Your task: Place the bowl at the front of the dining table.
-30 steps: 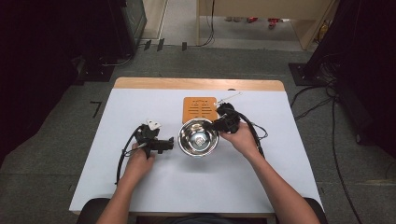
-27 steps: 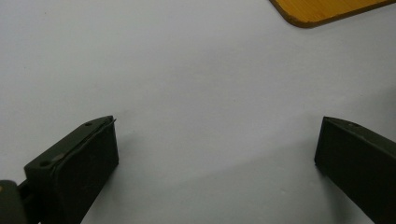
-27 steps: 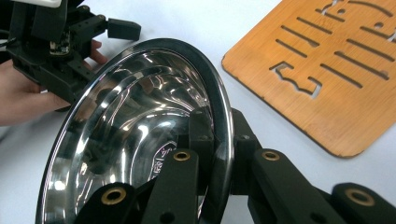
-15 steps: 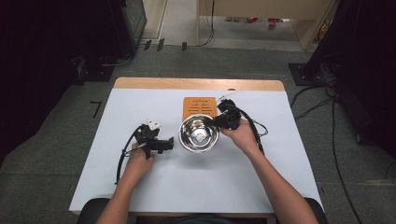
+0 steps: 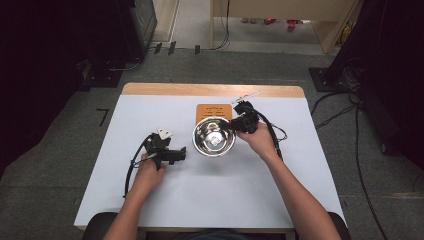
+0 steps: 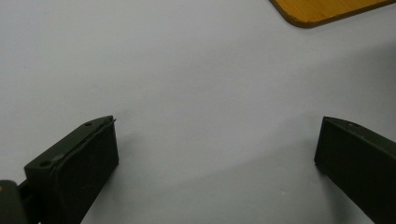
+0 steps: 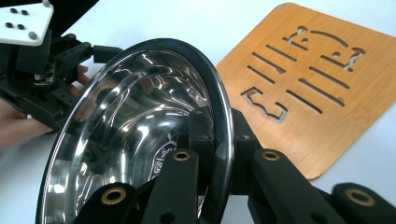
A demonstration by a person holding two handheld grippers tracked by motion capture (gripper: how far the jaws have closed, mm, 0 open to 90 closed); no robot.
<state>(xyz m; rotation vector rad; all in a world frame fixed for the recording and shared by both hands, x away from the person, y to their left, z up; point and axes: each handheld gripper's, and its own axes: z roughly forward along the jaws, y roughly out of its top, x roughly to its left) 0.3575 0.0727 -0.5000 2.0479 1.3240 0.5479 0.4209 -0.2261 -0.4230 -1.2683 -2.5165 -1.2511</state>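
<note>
Right tongs (image 5: 231, 126) clamped on one steel bowl's (image 5: 214, 137) rim at three o'clock, left tongs (image 5: 183, 154) wide apart, empty, one wooden trivet (image 5: 214, 110) at twelve, white worktop (image 5: 210, 200).

The high view looks forward and down from above the person's side onto the whole table (image 5: 150, 220), far enough off to take in the floor around it. The left gripper view sits low and close over the tabletop, facing past its own jaws to a corner of the board (image 6: 327, 9). The right gripper view, closest of all, looks along the bowl (image 7: 140, 121) rim; it shares board (image 7: 317, 84), bowl (image 5: 214, 137) and left gripper (image 7: 37, 74) with the high view.
</note>
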